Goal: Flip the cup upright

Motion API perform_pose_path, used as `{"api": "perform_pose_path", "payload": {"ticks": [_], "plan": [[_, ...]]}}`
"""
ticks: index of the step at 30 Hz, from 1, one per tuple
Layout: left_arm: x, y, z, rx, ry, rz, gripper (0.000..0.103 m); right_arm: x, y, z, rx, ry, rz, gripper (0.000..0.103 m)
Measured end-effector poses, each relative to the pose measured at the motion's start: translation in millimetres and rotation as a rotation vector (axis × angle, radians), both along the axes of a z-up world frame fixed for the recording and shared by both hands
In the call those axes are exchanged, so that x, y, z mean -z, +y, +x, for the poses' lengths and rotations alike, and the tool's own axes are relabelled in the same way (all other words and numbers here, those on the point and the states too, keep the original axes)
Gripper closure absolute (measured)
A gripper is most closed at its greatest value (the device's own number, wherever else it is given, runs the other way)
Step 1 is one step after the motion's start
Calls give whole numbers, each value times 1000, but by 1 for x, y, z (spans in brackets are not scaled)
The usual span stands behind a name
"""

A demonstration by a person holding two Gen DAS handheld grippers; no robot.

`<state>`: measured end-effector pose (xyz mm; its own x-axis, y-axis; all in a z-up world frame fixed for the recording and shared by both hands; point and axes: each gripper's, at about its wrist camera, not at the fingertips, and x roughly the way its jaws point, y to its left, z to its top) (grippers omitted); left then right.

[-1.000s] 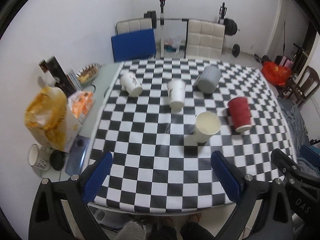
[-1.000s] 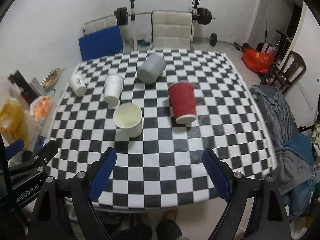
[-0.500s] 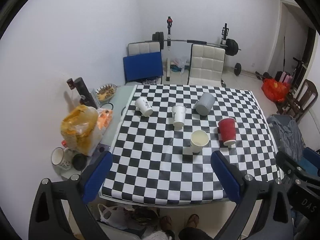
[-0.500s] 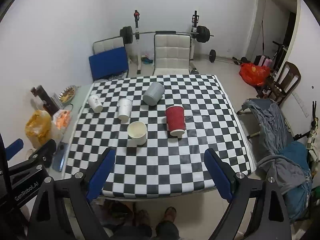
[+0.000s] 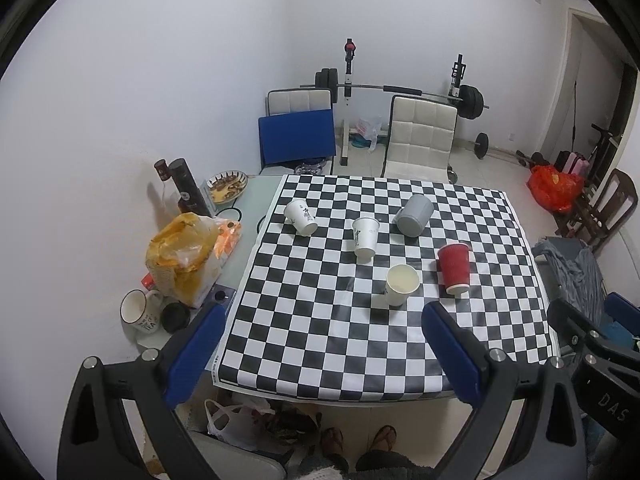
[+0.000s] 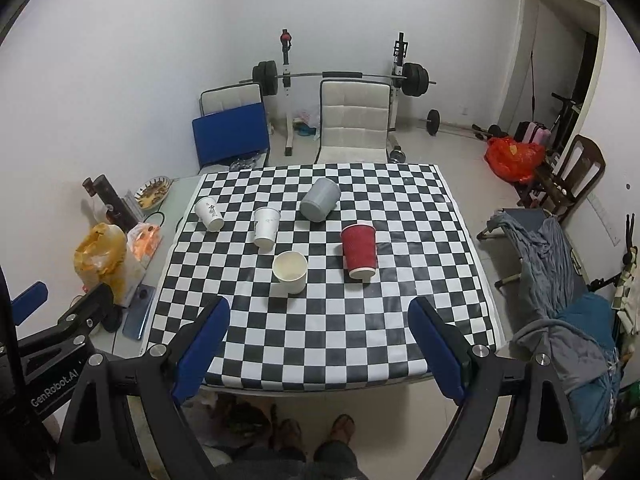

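Note:
Several paper cups sit on the checkered table [image 5: 320, 340]. A cream cup [image 5: 401, 289] [image 6: 290, 271] stands upright, mouth up. A red cup [image 5: 454, 267] [image 6: 359, 250], a grey cup [image 5: 414, 215] [image 6: 320, 199] and two white printed cups [image 5: 365, 238] [image 5: 301, 216] lie on their sides. My left gripper [image 5: 320, 356] is open and empty, high above the table's near edge. My right gripper [image 6: 320, 348] is open and empty too, held high and back from the table.
A side counter on the left holds a yellow bag [image 5: 182, 258], a mug [image 5: 138, 312], a dark bottle [image 5: 188, 188] and a phone [image 6: 138, 317]. Chairs [image 5: 418, 138] and a barbell rack stand behind the table. A cot with clothes [image 6: 560, 288] is at the right.
Both grippers have pulled up and back from the table, so the cups look smaller and farther. The cups have not moved. Both grippers stay open.

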<state>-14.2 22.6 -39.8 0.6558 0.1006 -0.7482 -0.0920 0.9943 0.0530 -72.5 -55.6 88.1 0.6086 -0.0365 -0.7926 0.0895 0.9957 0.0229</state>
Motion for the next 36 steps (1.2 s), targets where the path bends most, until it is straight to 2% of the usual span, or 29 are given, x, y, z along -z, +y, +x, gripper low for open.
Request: {"api": "perform_pose_path", "payload": {"ticks": [18,36], "plan": [[-17,-7,-1,25,0,5,3,-9,-12,-4,37,10,-15,11],[-14,-8,0,31,2,7,3,-10,-16,-3,36,20,-10,11]]}}
